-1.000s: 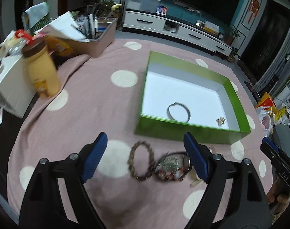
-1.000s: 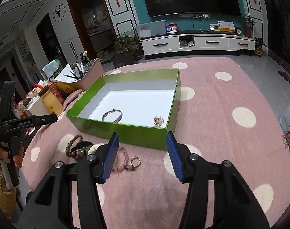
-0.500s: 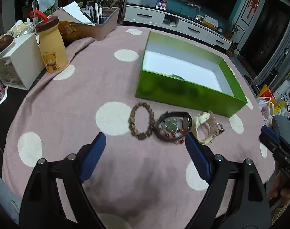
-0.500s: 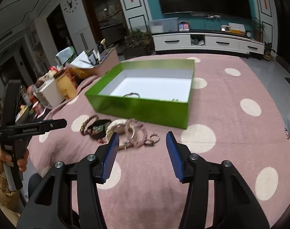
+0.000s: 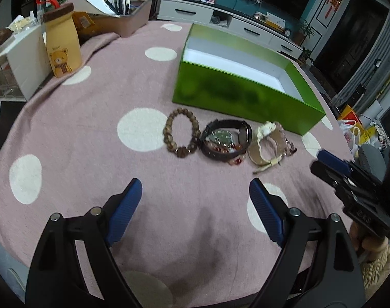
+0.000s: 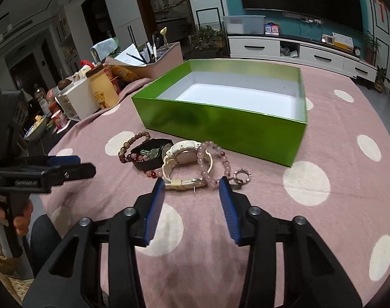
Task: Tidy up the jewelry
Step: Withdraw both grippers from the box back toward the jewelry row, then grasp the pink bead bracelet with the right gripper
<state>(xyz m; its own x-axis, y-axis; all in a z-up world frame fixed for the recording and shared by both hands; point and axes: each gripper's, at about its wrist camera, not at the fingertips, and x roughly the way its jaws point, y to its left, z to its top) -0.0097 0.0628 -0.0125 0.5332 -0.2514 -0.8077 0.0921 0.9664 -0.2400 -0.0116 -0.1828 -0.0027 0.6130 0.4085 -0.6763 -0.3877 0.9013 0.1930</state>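
Wrist views – angled down, sharing green box (image 5: pixel 246 95)

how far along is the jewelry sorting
Early, seemingly. Nothing shows on the visible floor of the green box. Both grippers are empty: left gripper open, right gripper just closing around the white watch strap, not gripping. Wooden bracelet, black band, pink bracelet lie outside on the cloth.

Little can be read. The tan bottle-shaped container with a brown cap and a bear drawing (image 5: pixel 62 45), upper left of the left wrist view, bears a small word above the bear, too blurred to read. The left gripper (image 6: pixel 64 165), at the left edge of the right wrist view, carries small unreadable pale lettering on its black body.
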